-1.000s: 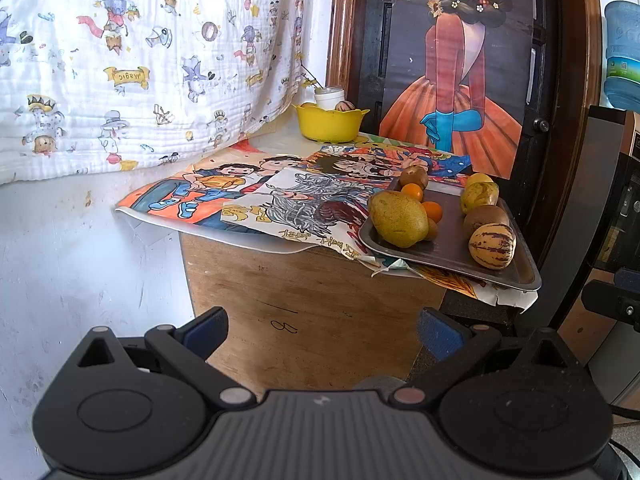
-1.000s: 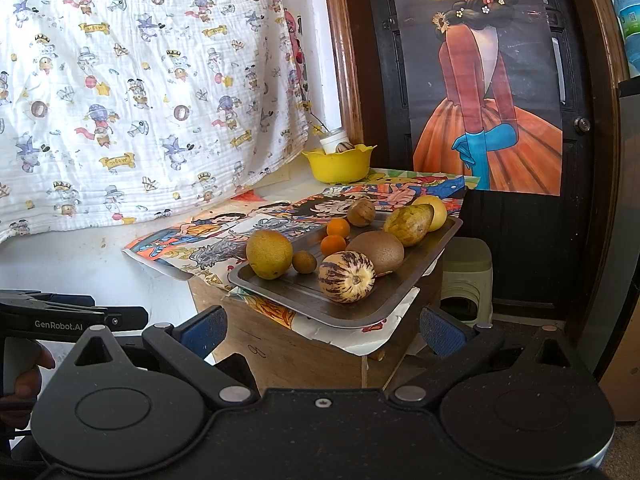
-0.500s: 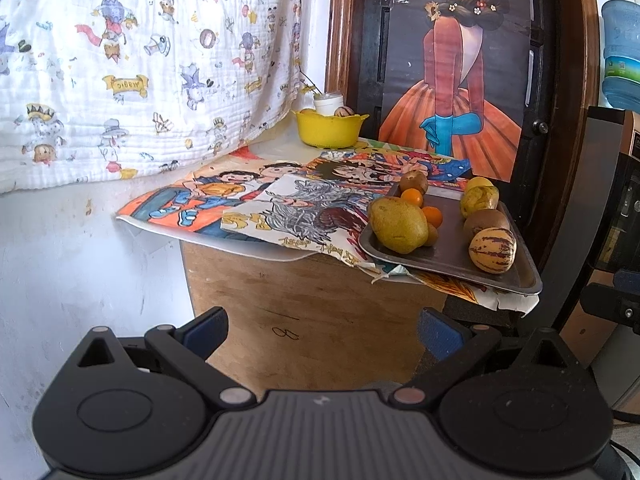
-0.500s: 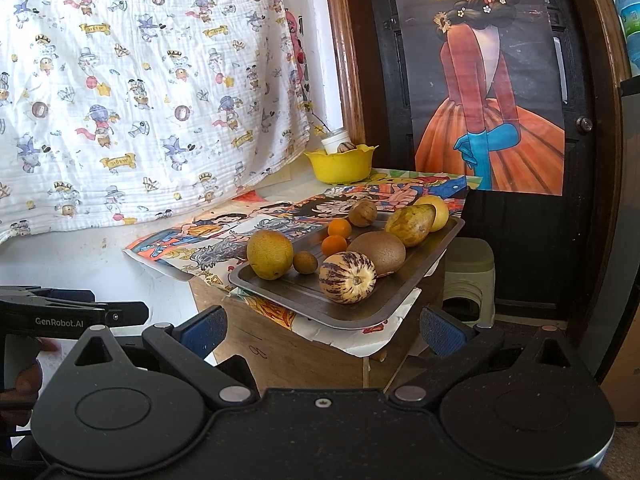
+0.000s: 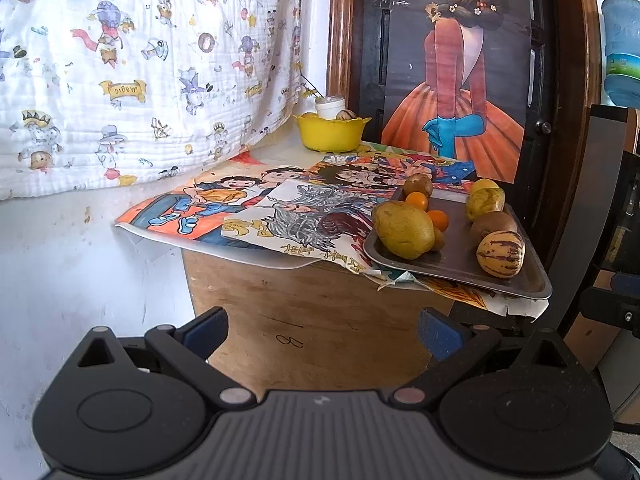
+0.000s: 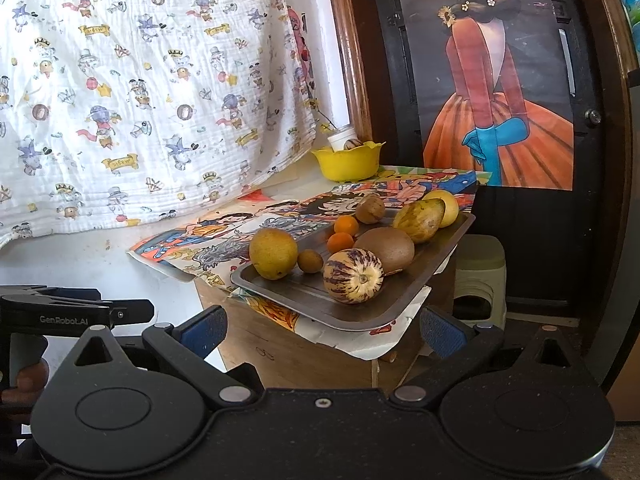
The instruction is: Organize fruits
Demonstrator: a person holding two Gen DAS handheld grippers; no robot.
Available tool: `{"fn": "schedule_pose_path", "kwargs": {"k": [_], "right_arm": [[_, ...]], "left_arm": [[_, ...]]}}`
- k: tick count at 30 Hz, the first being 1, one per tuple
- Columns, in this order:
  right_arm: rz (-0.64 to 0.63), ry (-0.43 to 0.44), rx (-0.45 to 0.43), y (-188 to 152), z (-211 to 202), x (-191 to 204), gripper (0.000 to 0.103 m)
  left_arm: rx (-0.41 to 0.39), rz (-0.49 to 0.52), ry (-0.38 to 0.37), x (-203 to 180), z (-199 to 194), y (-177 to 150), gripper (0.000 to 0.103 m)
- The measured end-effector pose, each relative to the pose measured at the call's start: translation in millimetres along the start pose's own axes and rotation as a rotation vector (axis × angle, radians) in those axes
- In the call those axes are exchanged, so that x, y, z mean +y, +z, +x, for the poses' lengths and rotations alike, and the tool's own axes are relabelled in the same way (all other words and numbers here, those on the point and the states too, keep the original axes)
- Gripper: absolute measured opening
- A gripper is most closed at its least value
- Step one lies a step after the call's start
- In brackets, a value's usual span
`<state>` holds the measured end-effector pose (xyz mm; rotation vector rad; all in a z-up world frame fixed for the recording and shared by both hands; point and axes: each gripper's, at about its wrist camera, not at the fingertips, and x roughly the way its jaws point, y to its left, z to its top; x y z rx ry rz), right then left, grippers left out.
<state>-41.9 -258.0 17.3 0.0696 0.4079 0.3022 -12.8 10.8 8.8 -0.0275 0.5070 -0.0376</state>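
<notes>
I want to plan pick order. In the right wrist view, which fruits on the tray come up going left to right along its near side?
Large yellow round fruit → small brown fruit → purple-striped melon → brown kiwi, all on the metal tray.

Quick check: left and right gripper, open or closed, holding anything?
Left gripper: open, empty, short of the tray.
Right gripper: open, empty.

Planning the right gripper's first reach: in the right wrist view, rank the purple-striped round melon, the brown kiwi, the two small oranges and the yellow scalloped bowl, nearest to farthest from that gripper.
1. Purple-striped round melon, tray's near edge.
2. Brown kiwi, just behind it, slightly right.
3. Two small oranges, mid-tray, left of the kiwi.
4. Yellow scalloped bowl, tabletop's far end, by the wall.
</notes>
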Motion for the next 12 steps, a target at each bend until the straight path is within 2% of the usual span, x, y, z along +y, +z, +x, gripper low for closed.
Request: {"fn": "schedule_pose_path", "kwargs": {"k": [12], "right_arm": [[0.012,0.006,0.018,-1.3,17.4,2.9,0.102]], "left_arm": [[0.008,0.002,0.000,1.8,9.5,-2.1,0.103]]}}
